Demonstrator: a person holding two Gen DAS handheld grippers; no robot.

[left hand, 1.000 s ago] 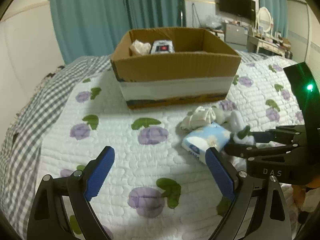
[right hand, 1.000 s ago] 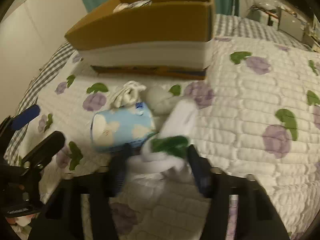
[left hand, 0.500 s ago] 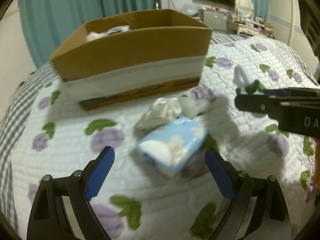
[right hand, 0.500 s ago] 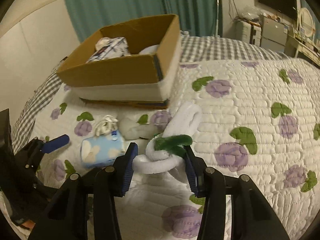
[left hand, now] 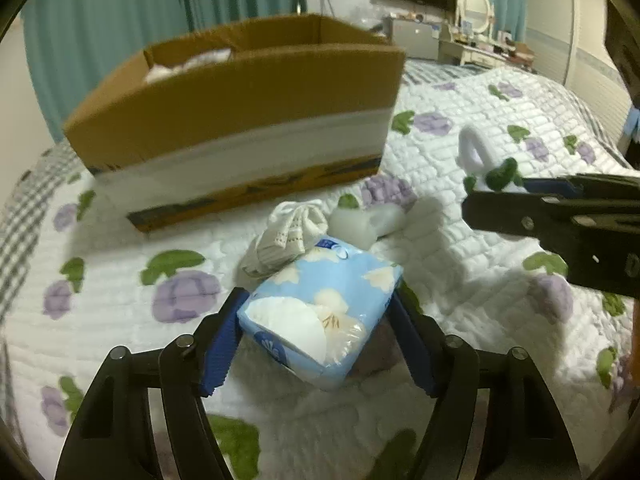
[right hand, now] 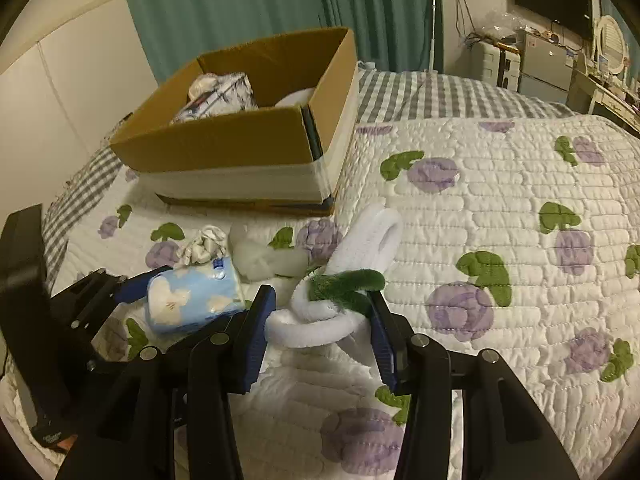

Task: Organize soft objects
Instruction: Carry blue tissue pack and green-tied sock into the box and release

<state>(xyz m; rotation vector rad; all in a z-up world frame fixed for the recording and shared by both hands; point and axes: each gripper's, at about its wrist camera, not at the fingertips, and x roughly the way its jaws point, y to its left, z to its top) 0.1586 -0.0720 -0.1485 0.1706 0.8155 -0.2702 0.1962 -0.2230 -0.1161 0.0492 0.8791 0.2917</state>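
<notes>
A light-blue tissue pack [left hand: 332,280] lies on the flowered quilt. My left gripper [left hand: 316,320] is closing on it, and both blue pads touch its sides. My right gripper [right hand: 320,300] is shut on a white fuzzy looped toy [right hand: 372,236] with a green band, held just above the quilt. From the left wrist view that toy [left hand: 472,152] sticks out of the right gripper's black fingers [left hand: 520,216]. Behind the pack lie a white drawstring pouch [left hand: 288,232] and a pale soft lump [left hand: 360,220]. The open cardboard box [right hand: 224,144] stands farther back with soft items inside.
The quilt [right hand: 500,184] stretches wide to the right of the box. A grey checked blanket [right hand: 420,92] covers the bed's far side. Teal curtains hang behind, and a dresser, mirror and television stand at the far right.
My left gripper came forward and down to the tissue pack and its jaws drew in around it. My right gripper tightened on the white toy and lifted it off the quilt.
</notes>
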